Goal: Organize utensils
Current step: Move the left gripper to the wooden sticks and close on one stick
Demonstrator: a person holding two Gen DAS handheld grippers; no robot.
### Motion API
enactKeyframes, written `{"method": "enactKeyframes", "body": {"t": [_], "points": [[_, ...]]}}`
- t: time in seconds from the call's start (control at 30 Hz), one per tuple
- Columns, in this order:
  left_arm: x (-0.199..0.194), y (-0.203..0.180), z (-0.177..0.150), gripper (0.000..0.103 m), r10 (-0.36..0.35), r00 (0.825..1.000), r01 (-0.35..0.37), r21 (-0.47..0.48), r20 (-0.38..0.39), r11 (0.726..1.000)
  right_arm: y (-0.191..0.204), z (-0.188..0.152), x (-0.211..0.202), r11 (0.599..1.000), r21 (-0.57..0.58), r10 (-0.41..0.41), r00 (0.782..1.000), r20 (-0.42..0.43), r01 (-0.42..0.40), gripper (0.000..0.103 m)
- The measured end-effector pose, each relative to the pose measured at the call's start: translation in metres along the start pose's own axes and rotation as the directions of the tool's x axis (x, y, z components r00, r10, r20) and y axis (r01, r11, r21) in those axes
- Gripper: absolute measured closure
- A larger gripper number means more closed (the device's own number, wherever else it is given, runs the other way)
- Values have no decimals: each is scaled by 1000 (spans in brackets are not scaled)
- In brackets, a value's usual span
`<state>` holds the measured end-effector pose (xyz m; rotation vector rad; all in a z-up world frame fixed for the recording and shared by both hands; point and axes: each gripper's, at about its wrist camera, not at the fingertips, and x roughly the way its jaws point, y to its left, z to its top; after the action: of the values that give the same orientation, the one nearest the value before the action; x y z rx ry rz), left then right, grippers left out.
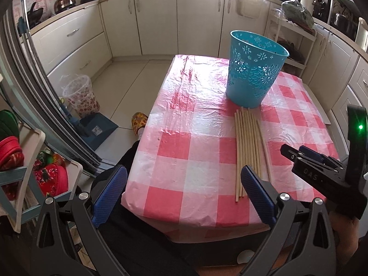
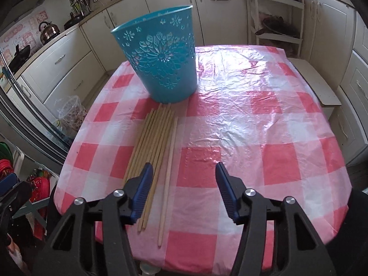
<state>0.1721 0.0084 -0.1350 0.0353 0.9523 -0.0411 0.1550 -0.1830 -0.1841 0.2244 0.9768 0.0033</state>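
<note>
A home kitchen: cream cabinet fronts (image 1: 161, 18) line the walls, a copper kettle (image 1: 64, 0) sits on the counter, a pink-checked plastic tablecloth (image 2: 230, 119) covers the table.

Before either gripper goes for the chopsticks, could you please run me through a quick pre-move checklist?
1. Right gripper jaws open, empty: ok.
2. Left gripper jaws open, empty: ok.
3. Chopsticks bundled flat on the tablecloth, one lying slightly apart: ok.
4. Blue basket upright, mouth open: ok.
5. Basket contents: cannot tell.
6. Chopstick tips touching the basket's base: cannot tell.
</note>
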Motion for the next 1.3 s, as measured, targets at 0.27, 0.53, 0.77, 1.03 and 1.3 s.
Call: {"method": "enactKeyframes", "body": {"t": [0.27,0.53,0.77,1.03,1.3], "points": [[50,-15,18,8,-13,998,15,18,-62,1000,11,9,44,998,-61,0,998,-65,-4,80],[106,-37,39,8,-67,991,71,34,-117,997,-6,25,52,991,-120,-58,998,-18,55,95],[150,-60,56,8,-53,988,61,48,-147,997,-26,29,51,995,-95,-10,1000,9,11,95],[172,-68,62,12,-9,987,20,64,-161,998,-31,30,53,997,-65,45,999,14,-44,95],[173,-77,65,33,-8,989,25,109,-148,994,-32,29,54,996,-65,62,998,15,-60,95]]}}
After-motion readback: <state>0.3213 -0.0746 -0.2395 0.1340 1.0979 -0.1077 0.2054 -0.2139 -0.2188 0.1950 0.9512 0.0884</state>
